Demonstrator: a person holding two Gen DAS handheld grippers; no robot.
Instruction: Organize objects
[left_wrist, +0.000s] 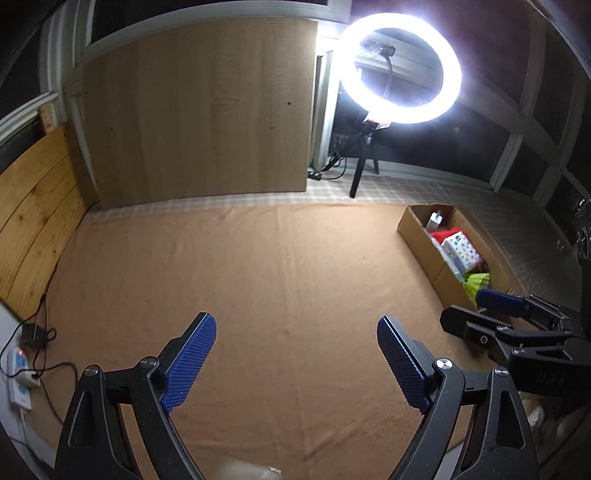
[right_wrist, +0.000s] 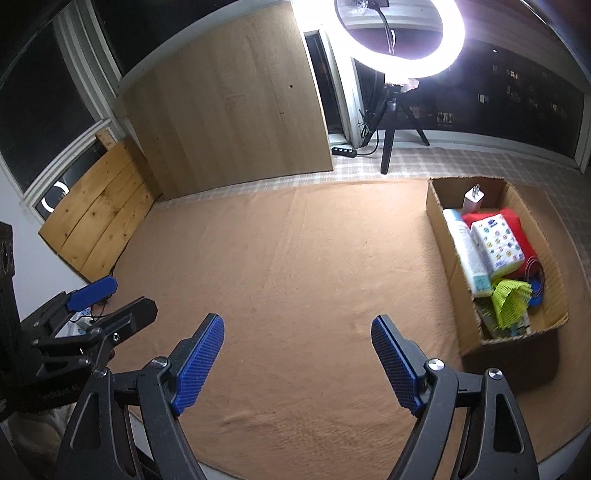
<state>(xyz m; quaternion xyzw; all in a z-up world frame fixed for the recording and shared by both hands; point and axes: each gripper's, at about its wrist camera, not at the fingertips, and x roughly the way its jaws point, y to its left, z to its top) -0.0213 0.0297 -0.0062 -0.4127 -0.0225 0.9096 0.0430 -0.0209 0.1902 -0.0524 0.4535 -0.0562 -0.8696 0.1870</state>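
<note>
Left gripper (left_wrist: 295, 363), right gripper (right_wrist: 297, 363): jaws spread, empty, over bare brown cloth (right_wrist: 295, 258). Cardboard box (right_wrist: 443, 243) right holds tissue pack (right_wrist: 496, 245): light, soft; pinch across narrow sides.

The right gripper (right_wrist: 297, 354) hangs over the tan cloth (right_wrist: 295, 258), its jaws wide apart with nothing between them. At right, a cardboard box (right_wrist: 439, 229) holds a patterned tissue pack (right_wrist: 498, 242), a white charger (right_wrist: 473, 199), a red cloth (right_wrist: 517, 221) and yellow-green mesh (right_wrist: 511, 299). The left gripper (right_wrist: 110, 299) shows at far left.
</note>
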